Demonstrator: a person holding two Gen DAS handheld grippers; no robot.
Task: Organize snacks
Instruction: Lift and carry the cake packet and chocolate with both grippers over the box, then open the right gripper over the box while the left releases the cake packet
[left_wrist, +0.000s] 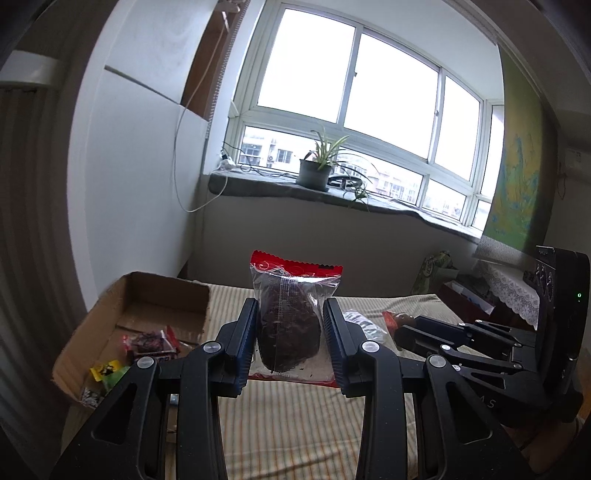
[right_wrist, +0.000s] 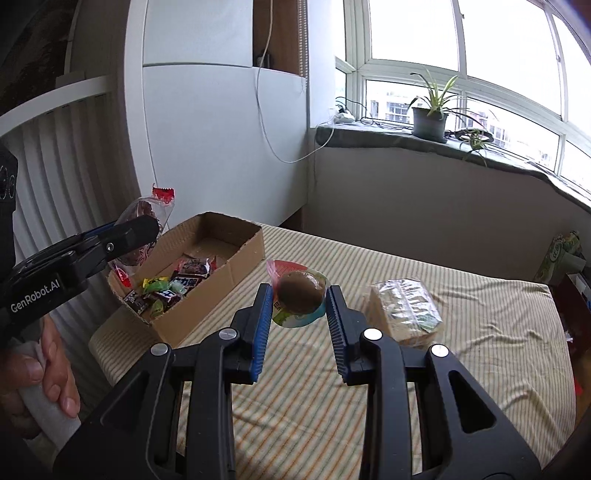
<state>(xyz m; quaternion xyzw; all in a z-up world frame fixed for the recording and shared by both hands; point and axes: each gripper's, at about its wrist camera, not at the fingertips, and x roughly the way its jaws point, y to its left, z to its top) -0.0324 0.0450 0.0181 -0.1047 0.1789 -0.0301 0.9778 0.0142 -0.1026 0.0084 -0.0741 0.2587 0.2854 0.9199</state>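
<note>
Left wrist: left gripper (left_wrist: 290, 328) clamps dark cake (left_wrist: 288, 328); right gripper (right_wrist: 299, 314) clamps bun (right_wrist: 299, 297)

The left gripper (left_wrist: 290, 336) is matt black plastic with ribbed blue pads and bright metal pins; it pinches a glossy, crinkled clear-plastic snack packet (left_wrist: 291, 314) with a red foil-like edge. The right gripper (right_wrist: 299, 325), of the same finish, clamps a shiny film-wrapped round snack (right_wrist: 299, 295). The cardboard box (right_wrist: 221, 280) is dull, rough corrugated paper. Beside the box, the bed (right_wrist: 480, 332) wears soft, wrinkled striped cloth, and a glossy cellophane pack (right_wrist: 404, 310) lies on it.
</note>
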